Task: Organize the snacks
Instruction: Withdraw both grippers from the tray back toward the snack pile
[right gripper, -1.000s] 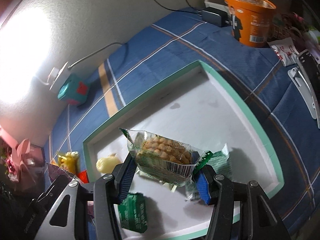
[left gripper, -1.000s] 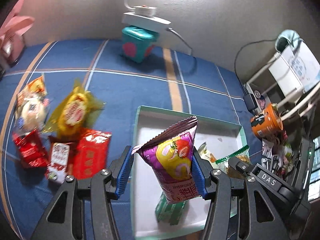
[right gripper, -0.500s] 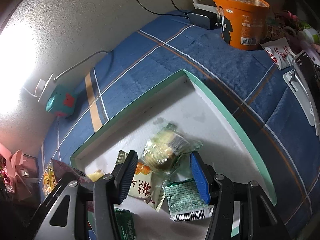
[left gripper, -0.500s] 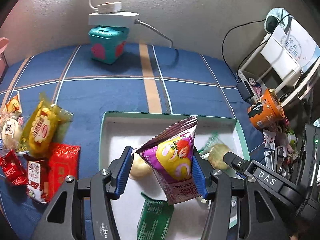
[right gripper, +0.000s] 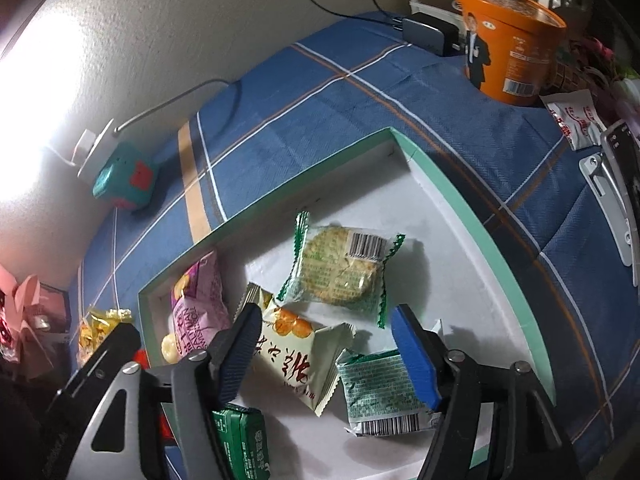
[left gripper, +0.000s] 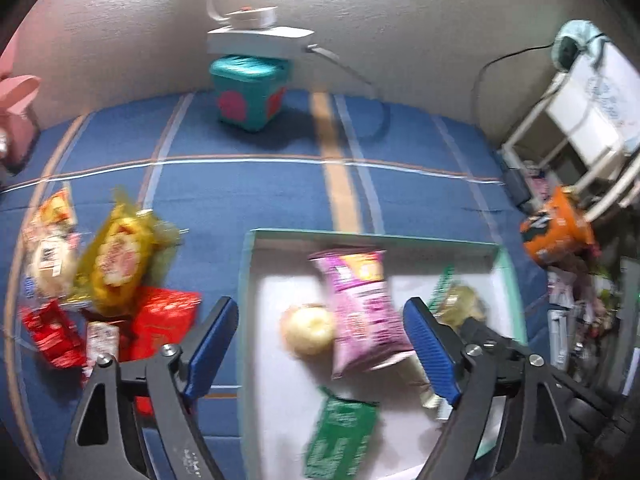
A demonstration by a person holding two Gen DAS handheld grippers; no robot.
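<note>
**Both grippers open over the tray, packets lying loose**

The left gripper (left gripper: 320,344) has just been opening; its blue pads stand wide apart and press on nothing. Between them, in the left wrist view, the pink snack bag (left gripper: 358,312) lies free in the tray, nearer the right pad, with a round pale bun (left gripper: 307,330) just beside it. A green packet (left gripper: 340,436) lies below the bag, closer to the camera.

The right gripper (right gripper: 324,350) has also just been opening and holds nothing. Just beyond its fingertips the clear-wrapped cracker packet (right gripper: 340,272) lies flat on the white floor of the tray (right gripper: 460,216). A cream packet with orange print (right gripper: 296,356) lies between the pads, and a pale green packet (right gripper: 380,392) sits under the right pad.

Outside the tray's left wall, on the blue plaid cloth (left gripper: 260,188), yellow and red snacks (left gripper: 116,292) lie in a cluster.
</note>
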